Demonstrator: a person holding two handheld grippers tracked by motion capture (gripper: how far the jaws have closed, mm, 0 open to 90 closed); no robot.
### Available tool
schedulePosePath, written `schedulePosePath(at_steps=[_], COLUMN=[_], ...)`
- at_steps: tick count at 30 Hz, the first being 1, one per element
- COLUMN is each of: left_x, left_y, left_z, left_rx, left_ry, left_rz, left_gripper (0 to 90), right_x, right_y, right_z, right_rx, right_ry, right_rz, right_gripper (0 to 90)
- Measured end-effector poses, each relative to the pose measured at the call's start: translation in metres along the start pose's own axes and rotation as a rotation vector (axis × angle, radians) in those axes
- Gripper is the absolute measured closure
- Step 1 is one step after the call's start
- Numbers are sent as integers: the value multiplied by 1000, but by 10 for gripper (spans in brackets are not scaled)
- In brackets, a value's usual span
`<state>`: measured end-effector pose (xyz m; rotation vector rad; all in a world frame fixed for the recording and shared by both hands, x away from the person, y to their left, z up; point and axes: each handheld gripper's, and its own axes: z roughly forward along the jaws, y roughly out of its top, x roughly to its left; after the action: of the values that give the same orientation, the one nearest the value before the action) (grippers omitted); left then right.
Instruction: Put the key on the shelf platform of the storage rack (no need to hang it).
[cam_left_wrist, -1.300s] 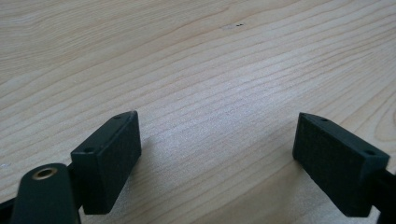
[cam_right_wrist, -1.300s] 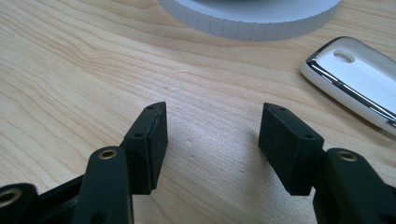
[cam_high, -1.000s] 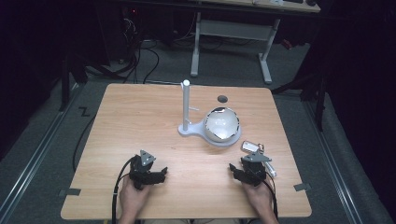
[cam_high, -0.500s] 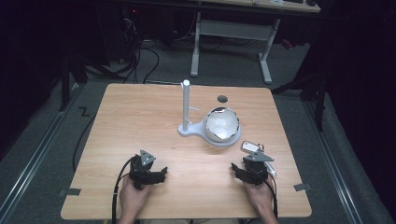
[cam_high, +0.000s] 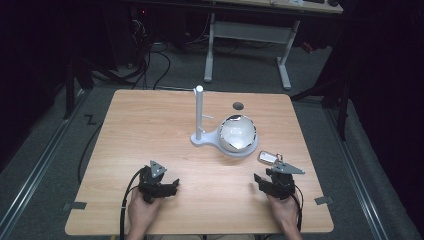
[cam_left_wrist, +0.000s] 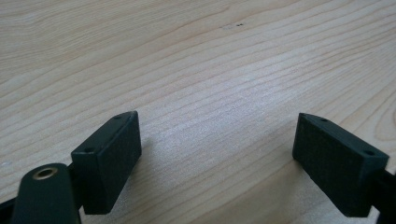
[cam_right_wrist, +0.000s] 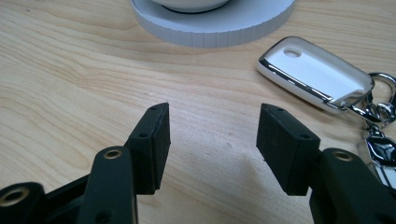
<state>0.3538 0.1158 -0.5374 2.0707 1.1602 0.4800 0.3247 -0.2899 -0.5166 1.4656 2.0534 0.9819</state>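
Right hand-held gripper (cam_right_wrist: 212, 140) rests low on the surface (cam_high: 150, 125), released, jaws just closing a little over bare wood. Key fob (cam_right_wrist: 315, 72) lies at its 1 o'clock, near the white round stand base (cam_right_wrist: 212, 23). Left hand-held gripper (cam_left_wrist: 217, 158) released, jaws wide.

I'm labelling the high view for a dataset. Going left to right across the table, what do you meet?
Left claw → white post of the stand → bowl on its round base → car key fob → right claw's grey plate.
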Motion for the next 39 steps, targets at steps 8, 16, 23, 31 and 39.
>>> schedulePosePath(at_steps=[8, 16, 23, 31, 39], left_x=[0, 0, 0, 0, 0], left_y=[0, 0, 0, 0, 0], left_z=[0, 0, 0, 0, 0], left_rx=[0, 0, 0, 0, 0], left_ry=[0, 1, 0, 1, 2], left_rz=[0, 1, 2, 1, -1], left_gripper=[158, 158, 158, 158, 159], right_x=[-12, -19, -38, -64, -76], right_y=[-6, -4, 0, 1, -2], right_z=[-8, -21, -35, -37, -26], right_rx=[-31, -84, -115, -103, -41], right_ry=[-5, -21, -58, -70, -109], right_rz=[28, 37, 85, 132, 140], right_gripper=[462, 515, 561, 627, 631])
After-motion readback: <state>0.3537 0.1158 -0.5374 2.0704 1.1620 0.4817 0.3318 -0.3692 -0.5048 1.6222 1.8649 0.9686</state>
